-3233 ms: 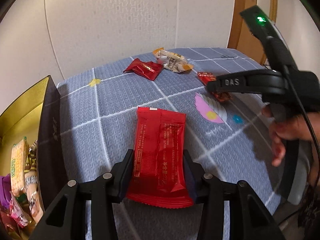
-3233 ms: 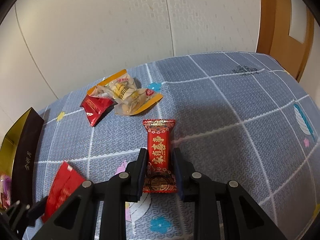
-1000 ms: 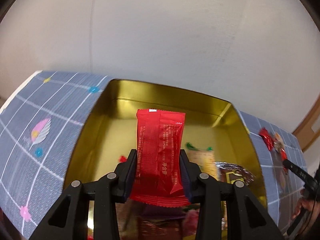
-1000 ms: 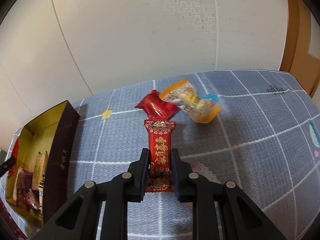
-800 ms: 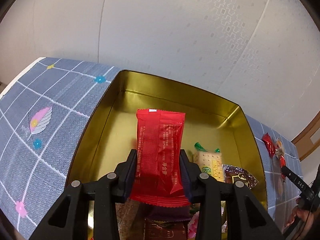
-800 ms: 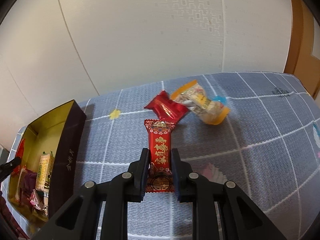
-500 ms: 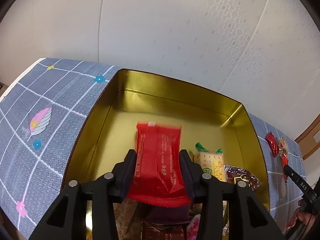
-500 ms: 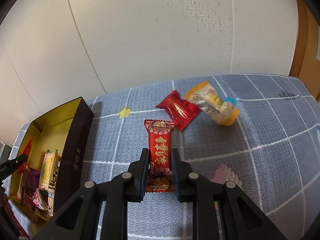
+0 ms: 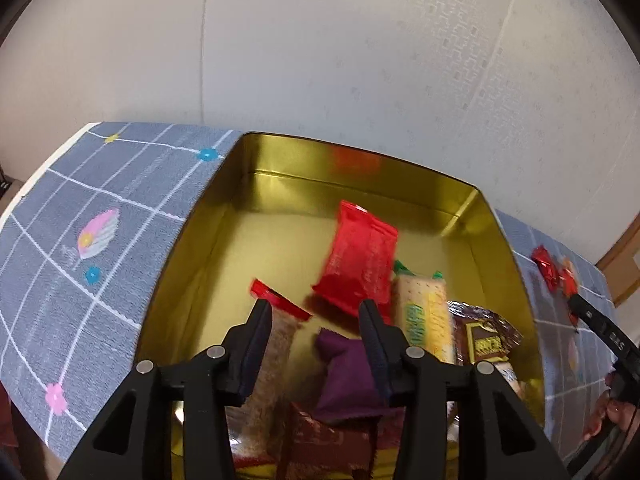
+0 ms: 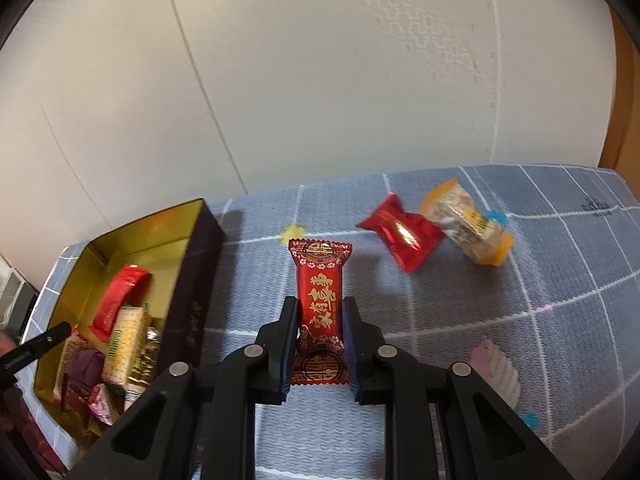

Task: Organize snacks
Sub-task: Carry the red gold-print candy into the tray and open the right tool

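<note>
My left gripper [image 9: 316,316] is open and empty above the gold-lined tin box [image 9: 352,164]. A plain red snack packet [image 9: 358,264] lies tilted inside the box, blurred, just beyond the fingers; it also shows in the right wrist view [image 10: 120,300]. Several other snacks lie in the box, among them a cracker pack [image 9: 424,316] and a purple packet [image 9: 344,376]. My right gripper [image 10: 320,316] is shut on a patterned red candy packet [image 10: 320,300], held above the grey-blue tablecloth [image 10: 460,312], right of the box [image 10: 196,280].
A red wrapped candy [image 10: 400,232] and a clear snack bag with orange ends [image 10: 468,224] lie on the cloth at the back right. A white wall stands close behind the table. A door frame [image 10: 624,92] is at the far right.
My left gripper has opened and the plain red packet has dropped out of it into the box. My right gripper has moved left toward the box with its candy packet.
</note>
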